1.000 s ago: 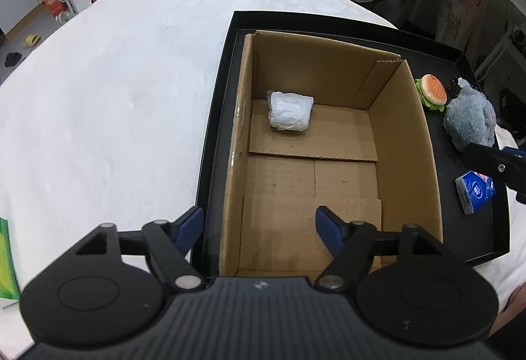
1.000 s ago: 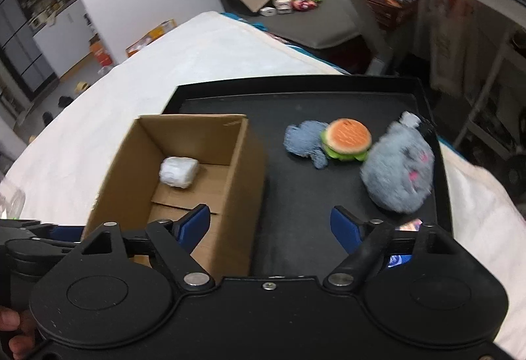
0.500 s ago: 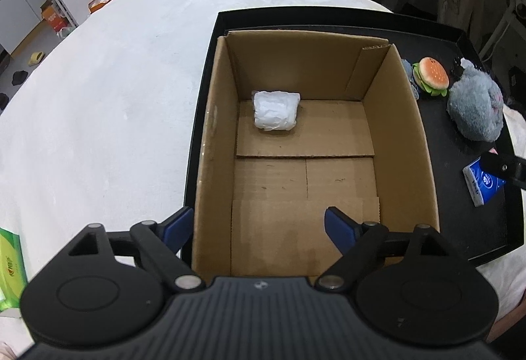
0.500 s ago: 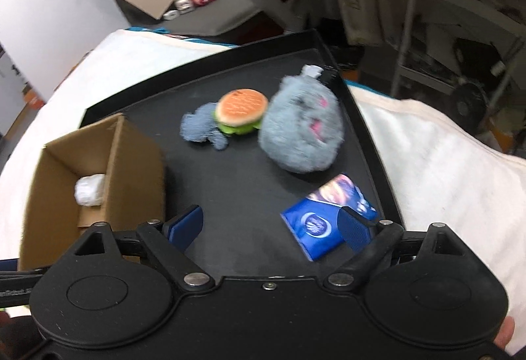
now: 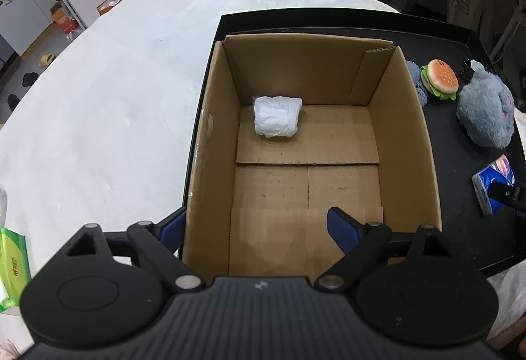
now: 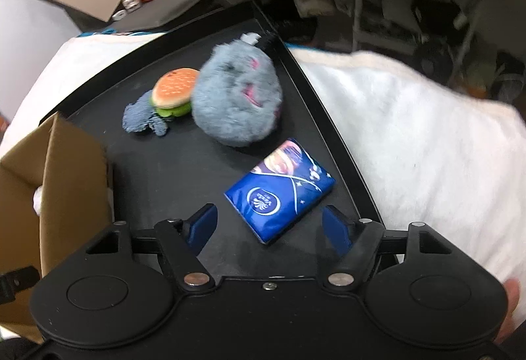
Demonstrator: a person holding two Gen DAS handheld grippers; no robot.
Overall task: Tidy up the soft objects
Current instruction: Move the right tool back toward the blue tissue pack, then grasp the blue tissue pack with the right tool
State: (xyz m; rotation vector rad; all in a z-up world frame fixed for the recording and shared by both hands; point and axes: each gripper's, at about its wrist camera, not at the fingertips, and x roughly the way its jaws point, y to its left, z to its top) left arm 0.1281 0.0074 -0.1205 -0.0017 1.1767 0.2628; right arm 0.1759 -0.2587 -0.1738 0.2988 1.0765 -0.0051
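An open cardboard box [image 5: 407,136] stands on a black tray [image 5: 460,31] and holds a white soft packet [image 5: 277,116] at its far left. My left gripper [image 5: 256,227] is open and empty, straddling the box's near left wall. My right gripper [image 6: 269,225] is open and empty, just short of a blue tissue pack [image 6: 279,187], which also shows in the left wrist view [image 5: 493,182]. A grey plush [image 6: 238,97], a burger plush [image 6: 174,90] and a small blue-grey cloth toy [image 6: 141,118] lie on the tray [image 6: 184,163] beyond the pack.
The tray lies on a white cloth-covered surface [image 5: 115,117]. A green packet [image 5: 11,264] lies at the left edge. The box wall [image 6: 72,182] stands left of my right gripper. Shelves and clutter stand beyond the surface.
My right gripper has swung right and moved in toward the blue tissue pack, which now lies just ahead of its fingers. My left gripper has drifted slightly over the box's near edge.
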